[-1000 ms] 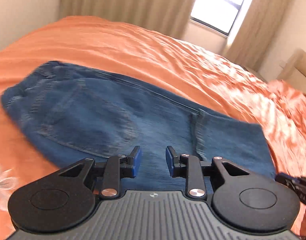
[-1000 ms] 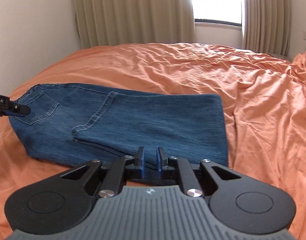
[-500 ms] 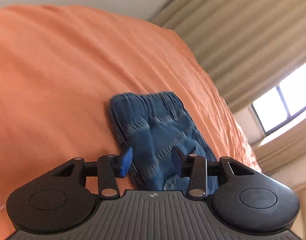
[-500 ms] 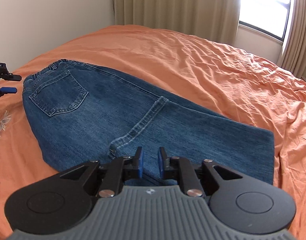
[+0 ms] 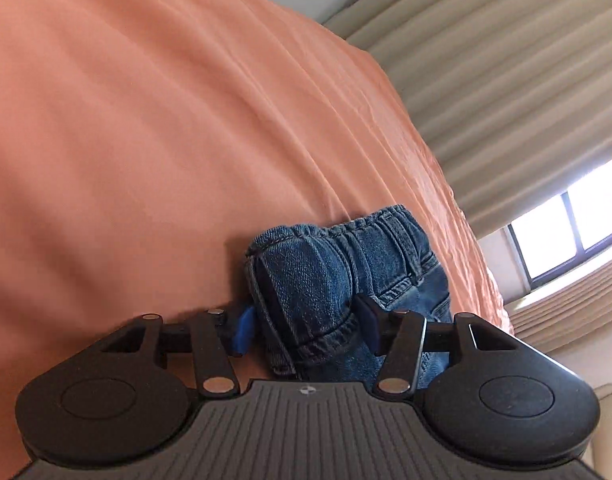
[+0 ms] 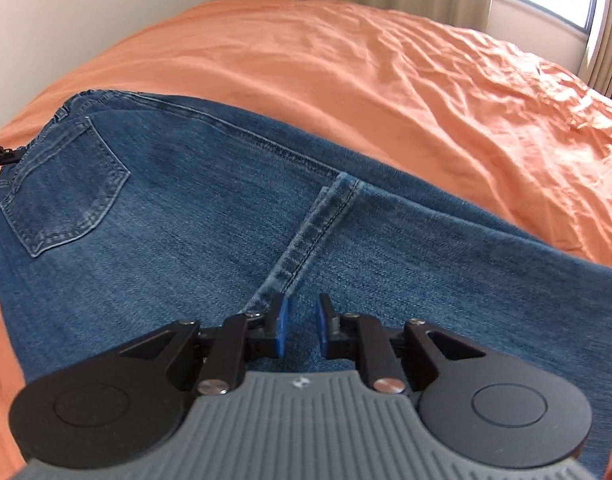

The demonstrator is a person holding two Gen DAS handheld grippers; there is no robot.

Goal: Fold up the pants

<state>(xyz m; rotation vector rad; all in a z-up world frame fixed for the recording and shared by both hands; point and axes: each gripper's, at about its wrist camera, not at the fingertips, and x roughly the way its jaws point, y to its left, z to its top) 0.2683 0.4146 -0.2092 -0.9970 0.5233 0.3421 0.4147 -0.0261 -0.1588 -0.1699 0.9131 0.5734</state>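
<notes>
Closer now: left hand-held gripper (image 5: 306,326) wide, straddling waistband | right hand-held gripper (image 6: 300,330) slightly parted, empty | one jeans (image 6: 210,216)

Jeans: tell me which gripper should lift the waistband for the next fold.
Left. The left gripper already straddles the waistband, fingers open on either side. The right gripper hovers over the folded legs, away from it.

The blue denim pants (image 6: 210,216) are thick, rough cloth with raised stitched seams. The orange bed sheet (image 6: 405,80) is thin, soft, wrinkly cloth. The beige ribbed curtains (image 5: 505,80) are matt cloth. The black plastic left gripper (image 5: 306,326) looks smooth, with shiny metal pins.
</notes>
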